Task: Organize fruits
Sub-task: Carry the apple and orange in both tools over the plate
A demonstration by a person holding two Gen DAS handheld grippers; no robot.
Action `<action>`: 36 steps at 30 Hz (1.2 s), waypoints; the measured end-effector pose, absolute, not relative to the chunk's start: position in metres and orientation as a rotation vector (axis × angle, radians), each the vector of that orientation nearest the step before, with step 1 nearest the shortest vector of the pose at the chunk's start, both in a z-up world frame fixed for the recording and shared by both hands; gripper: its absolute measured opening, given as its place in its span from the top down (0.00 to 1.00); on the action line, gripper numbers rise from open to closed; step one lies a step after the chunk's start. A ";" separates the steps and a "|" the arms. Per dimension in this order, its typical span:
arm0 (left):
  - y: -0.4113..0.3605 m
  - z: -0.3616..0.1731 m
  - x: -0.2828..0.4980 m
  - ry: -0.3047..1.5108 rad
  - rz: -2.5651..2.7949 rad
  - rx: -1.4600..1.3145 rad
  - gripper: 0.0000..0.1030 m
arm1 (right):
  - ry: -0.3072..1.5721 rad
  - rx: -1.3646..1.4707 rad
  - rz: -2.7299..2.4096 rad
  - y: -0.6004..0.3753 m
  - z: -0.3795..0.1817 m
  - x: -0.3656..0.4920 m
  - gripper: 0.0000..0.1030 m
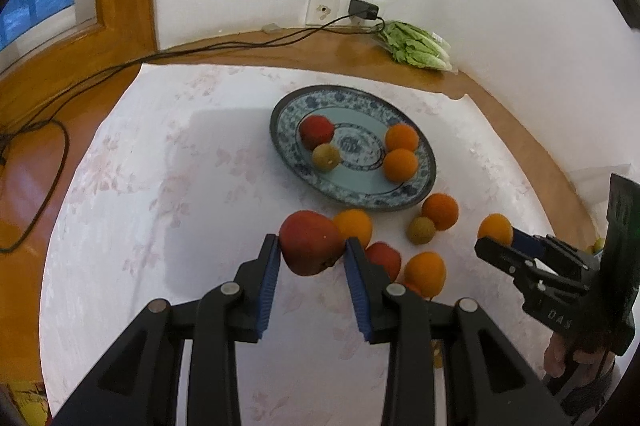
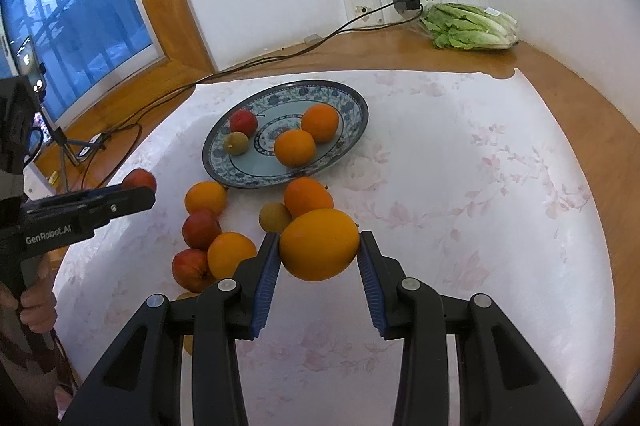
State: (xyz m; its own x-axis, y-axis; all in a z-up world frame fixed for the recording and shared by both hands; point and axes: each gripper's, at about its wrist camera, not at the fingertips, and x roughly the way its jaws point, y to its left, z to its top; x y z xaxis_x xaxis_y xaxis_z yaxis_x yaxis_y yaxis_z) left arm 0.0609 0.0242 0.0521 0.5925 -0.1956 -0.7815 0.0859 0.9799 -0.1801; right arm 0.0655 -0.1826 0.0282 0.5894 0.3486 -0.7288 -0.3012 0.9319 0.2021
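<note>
My left gripper (image 1: 311, 243) is shut on a red apple (image 1: 310, 241) and holds it above the white cloth, in front of the plate. My right gripper (image 2: 319, 245) is shut on an orange (image 2: 319, 244), also raised near the plate; it shows at the right of the left wrist view (image 1: 496, 234). The blue patterned plate (image 1: 416, 186) (image 2: 352, 98) holds a red apple (image 2: 243, 122), a small green-brown fruit (image 2: 236, 143) and two oranges (image 2: 320, 122) (image 2: 295, 148). Several loose oranges, apples and small fruits (image 2: 206, 198) lie on the cloth before the plate.
A white flowered cloth (image 2: 460, 210) covers a round wooden table (image 2: 592, 114). A bagged lettuce (image 2: 468, 26) lies at the back by the wall. A black cable (image 2: 280, 56) runs from a wall socket across the table's left side. A window stands at the left.
</note>
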 end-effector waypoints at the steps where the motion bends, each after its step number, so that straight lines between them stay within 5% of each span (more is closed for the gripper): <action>1: 0.022 0.053 0.063 0.921 -0.168 -0.124 0.67 | 0.860 0.058 0.380 -0.182 0.029 0.065 0.61; 36: -0.011 0.034 0.132 0.986 -0.213 -0.091 0.67 | 0.835 0.005 0.399 -0.170 0.043 0.129 0.61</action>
